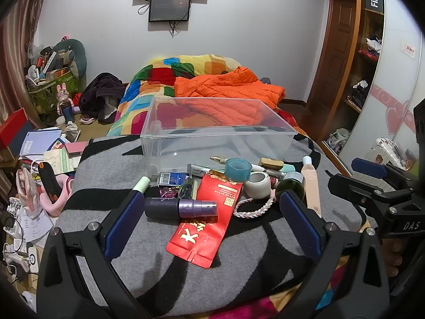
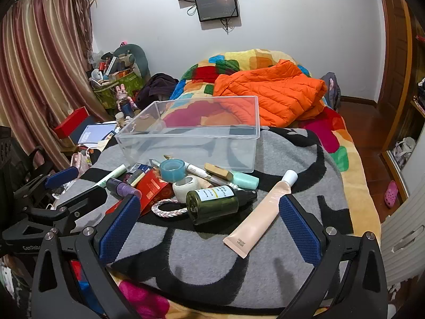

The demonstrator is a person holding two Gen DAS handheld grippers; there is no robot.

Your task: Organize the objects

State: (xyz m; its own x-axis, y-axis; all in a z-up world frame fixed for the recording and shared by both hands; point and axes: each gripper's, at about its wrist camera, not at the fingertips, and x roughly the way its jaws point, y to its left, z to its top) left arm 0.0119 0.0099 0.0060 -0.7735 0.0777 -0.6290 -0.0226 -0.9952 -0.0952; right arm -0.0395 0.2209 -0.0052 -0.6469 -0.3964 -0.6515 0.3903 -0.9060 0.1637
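Observation:
A clear plastic bin (image 1: 217,133) (image 2: 191,133) stands empty on a grey and black blanket (image 1: 132,239) on the bed. In front of it lies a heap of small items: a purple bottle (image 1: 180,207), a red packet (image 1: 207,220), a blue tape roll (image 1: 237,169) (image 2: 172,169), a white tape roll (image 1: 257,183), a dark green bottle (image 2: 212,203), a beige tube (image 2: 261,212) and a braided hair band (image 1: 253,207). My left gripper (image 1: 211,204) is open, its pads either side of the purple bottle. My right gripper (image 2: 209,208) is open around the green bottle and tube.
An orange jacket (image 1: 228,90) and colourful quilt (image 1: 159,74) lie behind the bin. Clutter of books and boxes (image 1: 47,143) fills the floor at left. A wardrobe (image 1: 372,66) stands at right. Curtains (image 2: 39,66) hang at left.

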